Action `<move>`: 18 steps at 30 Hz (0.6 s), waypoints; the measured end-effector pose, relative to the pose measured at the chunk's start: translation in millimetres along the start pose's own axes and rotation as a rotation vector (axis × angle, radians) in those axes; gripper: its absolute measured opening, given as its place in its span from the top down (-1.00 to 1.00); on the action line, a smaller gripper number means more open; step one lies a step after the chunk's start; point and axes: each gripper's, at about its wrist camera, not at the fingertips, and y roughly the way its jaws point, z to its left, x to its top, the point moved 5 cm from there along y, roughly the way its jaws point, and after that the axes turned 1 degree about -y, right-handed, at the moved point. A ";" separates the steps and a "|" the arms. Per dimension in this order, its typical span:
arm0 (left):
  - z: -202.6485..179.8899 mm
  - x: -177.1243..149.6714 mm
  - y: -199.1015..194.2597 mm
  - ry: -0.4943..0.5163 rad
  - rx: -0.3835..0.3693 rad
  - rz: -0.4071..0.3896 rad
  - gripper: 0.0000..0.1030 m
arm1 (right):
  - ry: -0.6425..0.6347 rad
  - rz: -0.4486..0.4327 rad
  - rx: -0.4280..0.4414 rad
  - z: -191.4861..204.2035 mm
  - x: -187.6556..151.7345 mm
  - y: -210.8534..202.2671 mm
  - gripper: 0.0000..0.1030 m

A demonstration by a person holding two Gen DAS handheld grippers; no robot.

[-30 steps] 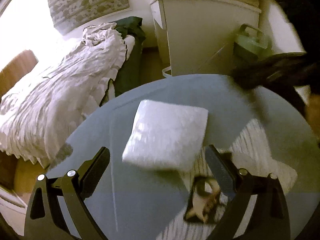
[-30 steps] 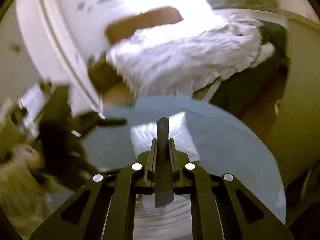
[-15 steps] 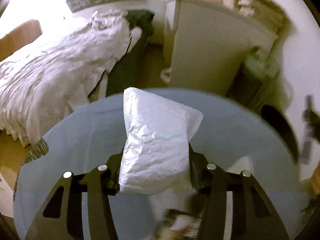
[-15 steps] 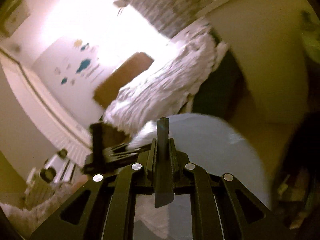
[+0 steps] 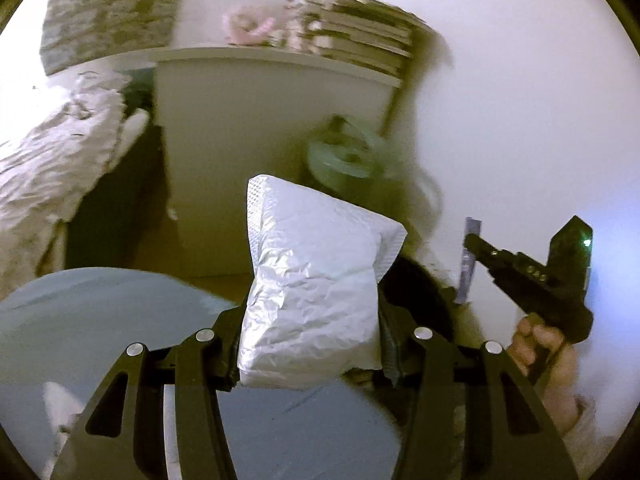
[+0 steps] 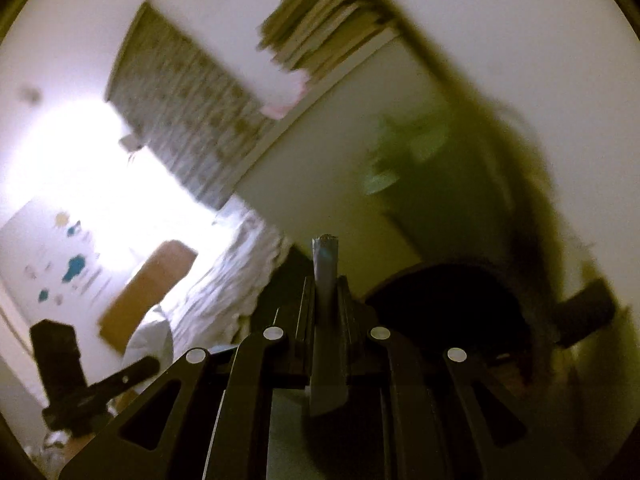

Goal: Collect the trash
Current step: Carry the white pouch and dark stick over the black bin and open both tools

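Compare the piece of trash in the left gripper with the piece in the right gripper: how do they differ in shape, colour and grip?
The white packet is broad, puffy and crinkled; the wrapper strip is thin, flat and grey-blue. The left gripper holds the packet with jaws well apart; the right gripper pinches the strip with jaws almost together. The packet bulges past the fingers; the strip stands narrowly between them. Both are held clear of the table.

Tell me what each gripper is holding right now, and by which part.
The left gripper pinches the crumpled white packet across its lower half. The right gripper is shut on a thin flat wrapper, gripped below its top end.
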 end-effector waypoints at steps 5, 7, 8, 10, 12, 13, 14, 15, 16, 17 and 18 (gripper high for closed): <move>-30.3 -0.5 30.7 0.010 -0.030 0.035 0.01 | 0.012 -0.030 -0.050 -29.7 10.0 -4.7 0.79; -36.4 -1.2 41.3 0.012 -0.032 0.053 0.01 | 0.015 -0.031 -0.056 -34.8 12.7 -3.8 0.79; -39.2 -1.7 44.7 0.013 -0.032 0.058 0.01 | 0.013 -0.029 -0.059 -36.4 14.4 -2.1 0.79; -44.5 -2.9 50.9 0.012 -0.034 0.069 0.01 | 0.010 -0.025 -0.063 -37.0 14.5 2.3 0.78; -47.8 -4.6 54.6 0.015 -0.032 0.076 0.01 | 0.012 -0.020 -0.062 -38.9 14.9 5.6 0.78; -50.8 -4.9 58.1 0.019 -0.033 0.084 0.00 | 0.013 -0.018 -0.062 -39.0 15.6 5.5 0.78; -53.8 -4.9 60.4 0.022 -0.032 0.088 0.00 | 0.013 -0.017 -0.063 -39.5 16.4 6.1 0.78; -55.7 -4.9 62.7 0.025 -0.031 0.092 -0.02 | 0.014 -0.014 -0.063 -40.3 16.0 6.1 0.78; -58.0 -5.6 64.7 0.028 -0.024 0.097 -0.08 | 0.015 -0.012 -0.063 -40.6 16.4 5.7 0.78; -59.7 -5.1 67.9 0.026 -0.017 0.102 -0.14 | 0.015 -0.009 -0.063 -40.7 16.0 6.4 0.77; -60.0 -5.3 69.0 0.023 -0.010 0.103 -0.19 | 0.014 -0.007 -0.062 -39.9 15.4 5.4 0.74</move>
